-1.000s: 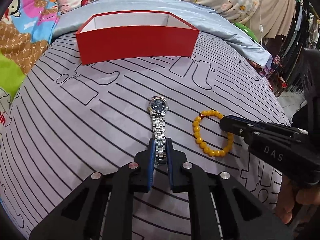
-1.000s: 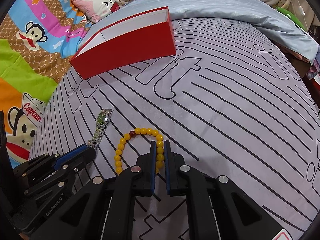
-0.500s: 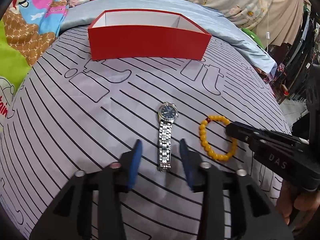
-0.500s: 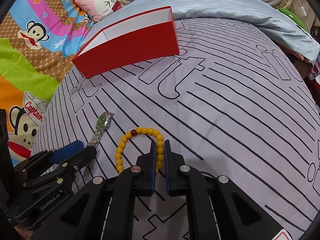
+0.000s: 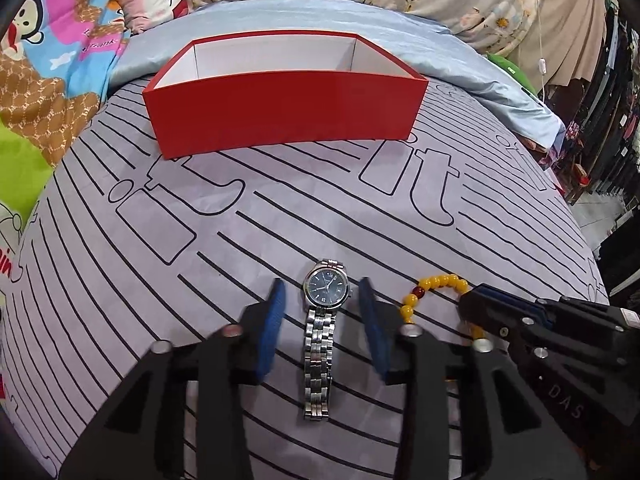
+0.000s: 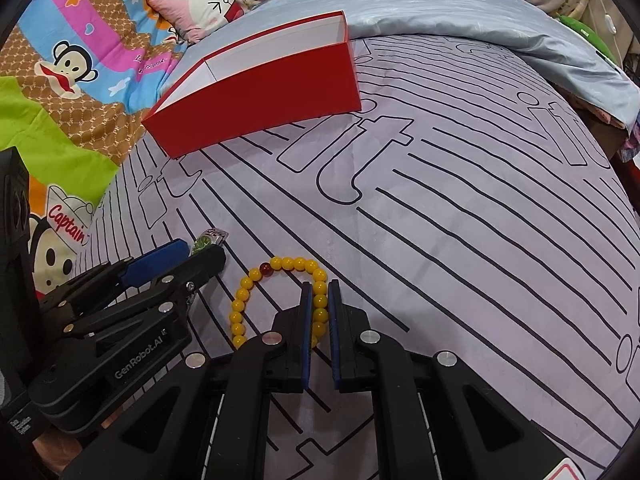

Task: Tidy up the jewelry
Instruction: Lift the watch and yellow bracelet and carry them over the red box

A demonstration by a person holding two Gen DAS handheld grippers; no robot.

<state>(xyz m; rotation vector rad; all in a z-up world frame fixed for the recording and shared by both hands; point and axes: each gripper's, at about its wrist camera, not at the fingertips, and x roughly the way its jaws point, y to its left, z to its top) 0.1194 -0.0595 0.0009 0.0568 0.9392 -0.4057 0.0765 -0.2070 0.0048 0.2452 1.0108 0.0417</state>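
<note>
Jewelry lies on a bed covered by a lilac sheet (image 5: 280,216) printed with black lines. In the left wrist view, a silver watch (image 5: 322,332) with a dark blue dial lies flat, its band running toward the camera. The left gripper (image 5: 322,320) straddles it with jaws spread wide, one blue pad on each side of the dial, neither touching the watch. Just right of the watch, part of a yellow bead bracelet (image 5: 436,286) shows, with one dark red bead; the right gripper (image 5: 480,308) covers its near right part. Far beyond, an open red box (image 5: 280,116) with a white interior stands on the sheet, well apart from the jewelry.

In the right wrist view, the right gripper (image 6: 319,312) has its jaws nearly closed on the right side of the yellow bead bracelet (image 6: 276,292), whose beads sit in the narrow gap between the blue pads; the rest of the loop rests on the sheet (image 6: 460,240). To the left, the left gripper (image 6: 188,256) hides most of the watch (image 6: 208,238), only the dial end peeking out. The red box (image 6: 260,96) stands at the far left, beside a cartoon-print blanket (image 6: 72,68).
</note>
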